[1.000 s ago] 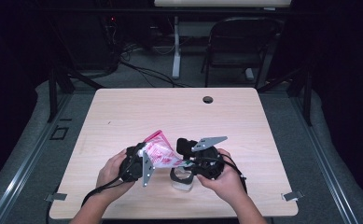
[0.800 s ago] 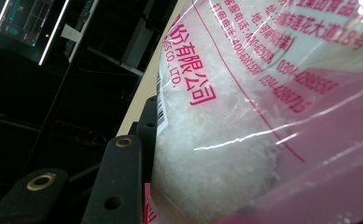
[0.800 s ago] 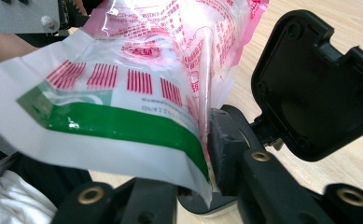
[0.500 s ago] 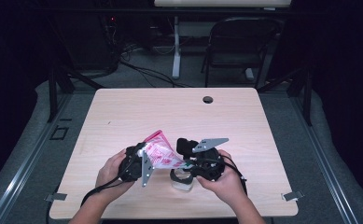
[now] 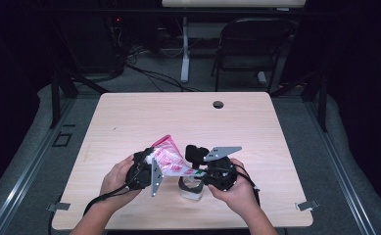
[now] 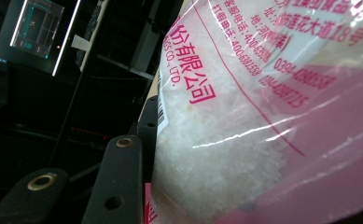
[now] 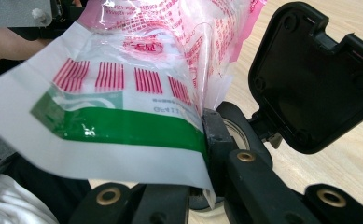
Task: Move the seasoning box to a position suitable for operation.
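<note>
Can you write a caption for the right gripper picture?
Right tongs pinch the edge of a pink-and-green bag beside an open black lid.

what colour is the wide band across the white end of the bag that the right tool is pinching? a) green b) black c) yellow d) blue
a: in the right gripper view a green band crosses the white end of the bag, next to where the right tool clamps its edge.
</note>
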### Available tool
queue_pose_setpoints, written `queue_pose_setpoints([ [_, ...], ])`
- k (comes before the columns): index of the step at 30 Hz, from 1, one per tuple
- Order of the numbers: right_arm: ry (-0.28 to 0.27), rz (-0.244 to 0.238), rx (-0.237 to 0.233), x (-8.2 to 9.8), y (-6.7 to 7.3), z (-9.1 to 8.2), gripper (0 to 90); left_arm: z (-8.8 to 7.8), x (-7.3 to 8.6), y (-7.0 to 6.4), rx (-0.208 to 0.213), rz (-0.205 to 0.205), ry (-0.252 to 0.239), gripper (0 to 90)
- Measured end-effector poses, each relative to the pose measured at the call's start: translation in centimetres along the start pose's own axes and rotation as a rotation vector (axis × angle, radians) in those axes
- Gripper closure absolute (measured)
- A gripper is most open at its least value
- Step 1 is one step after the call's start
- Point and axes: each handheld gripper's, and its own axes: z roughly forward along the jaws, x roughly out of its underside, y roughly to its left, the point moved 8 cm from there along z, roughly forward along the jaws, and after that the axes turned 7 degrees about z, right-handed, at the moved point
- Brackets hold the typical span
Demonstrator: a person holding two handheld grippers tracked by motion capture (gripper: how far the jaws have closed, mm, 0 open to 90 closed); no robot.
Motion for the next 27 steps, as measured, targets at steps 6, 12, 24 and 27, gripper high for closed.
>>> queue_pose_setpoints([
  [6, -0.006, 0.006, -0.007, 0.07, 0.12, 0.25, 89.4, -0.18, 0.09, 0.27, -0.009, 0.033, 0.013, 63.2],
  [12, 0.005, 0.003, -0.01, 0.25, 0.24, 0.54, 89.6, -0.39, 0.14, 0.5, -0.022, 0.059, 0.021, 63.3],
  [24, 0.018, 0.0, -0.008, 0.62, 0.06, 0.73, 89.8, -0.47, -0.11, 0.51, -0.036, 0.08, 0.024, 63.4],
  [27, 0.016, 0.007, -0.01, 0.71, 0.07, 0.8, 89.8, -0.45, -0.16, 0.44, -0.036, 0.079, 0.024, 63.5],
])
